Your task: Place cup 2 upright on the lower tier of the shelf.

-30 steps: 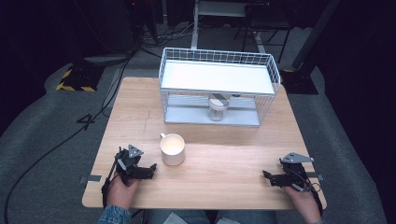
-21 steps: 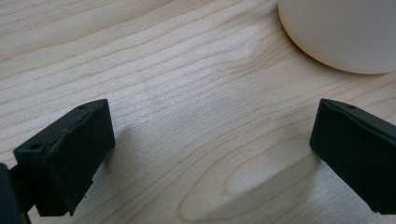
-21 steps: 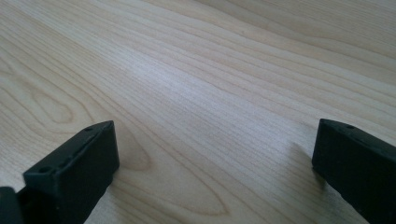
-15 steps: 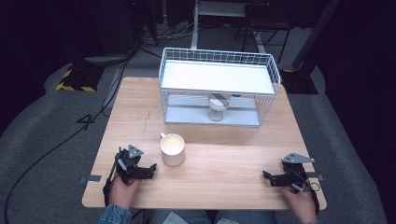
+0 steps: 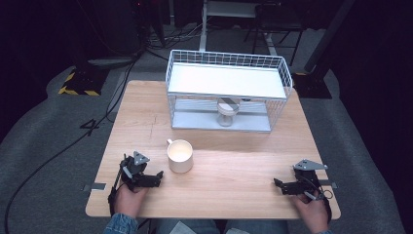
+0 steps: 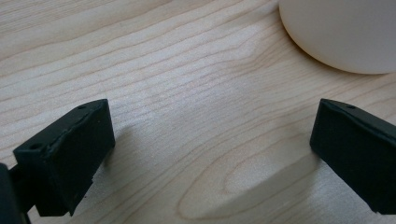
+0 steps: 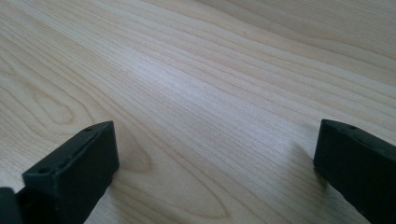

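Cream ceramic mug stands upright on the light wooden tabletop, its long axis vertical, mouth up, its small handle pointing toward the far left, just beside the left gripper. That gripper's jaws stand wide apart with nothing between them; its own view cuts off all but the mug's lower wall. The right gripper, well apart near the right edge, has just been opening its jaws and holds nothing; no writing is legible.
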Tool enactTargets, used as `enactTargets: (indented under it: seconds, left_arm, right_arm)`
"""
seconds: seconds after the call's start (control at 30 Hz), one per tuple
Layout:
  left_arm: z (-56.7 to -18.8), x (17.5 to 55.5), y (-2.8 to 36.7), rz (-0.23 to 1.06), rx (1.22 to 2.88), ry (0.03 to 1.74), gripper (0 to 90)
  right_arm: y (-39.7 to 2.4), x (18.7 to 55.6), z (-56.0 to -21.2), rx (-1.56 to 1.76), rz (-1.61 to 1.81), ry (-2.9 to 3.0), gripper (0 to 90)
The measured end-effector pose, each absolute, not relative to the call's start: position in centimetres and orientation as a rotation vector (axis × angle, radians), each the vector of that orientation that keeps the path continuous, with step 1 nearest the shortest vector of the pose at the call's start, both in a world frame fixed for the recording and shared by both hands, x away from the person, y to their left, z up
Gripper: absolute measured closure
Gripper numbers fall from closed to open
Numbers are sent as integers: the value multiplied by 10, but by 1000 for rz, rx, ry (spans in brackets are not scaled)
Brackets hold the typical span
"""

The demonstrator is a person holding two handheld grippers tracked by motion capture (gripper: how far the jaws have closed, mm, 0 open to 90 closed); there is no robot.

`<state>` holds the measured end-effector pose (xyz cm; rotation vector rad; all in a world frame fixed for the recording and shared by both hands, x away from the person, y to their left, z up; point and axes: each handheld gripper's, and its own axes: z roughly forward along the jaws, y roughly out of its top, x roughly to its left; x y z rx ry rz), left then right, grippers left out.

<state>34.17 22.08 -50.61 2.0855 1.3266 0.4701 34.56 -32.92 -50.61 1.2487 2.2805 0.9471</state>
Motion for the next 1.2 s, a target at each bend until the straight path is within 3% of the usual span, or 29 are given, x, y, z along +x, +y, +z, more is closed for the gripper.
enactTargets:
  seconds: [0.53,1.2]
  left_arm:
    - [-505,342,221,456,2071,1323,0]
    - [-466,316,207,481,1906,1072,0]
  right_arm:
    - [-328,347,-506,1249,946,2278,0]
    - [-328,347,-506,1253,945,2274,0]
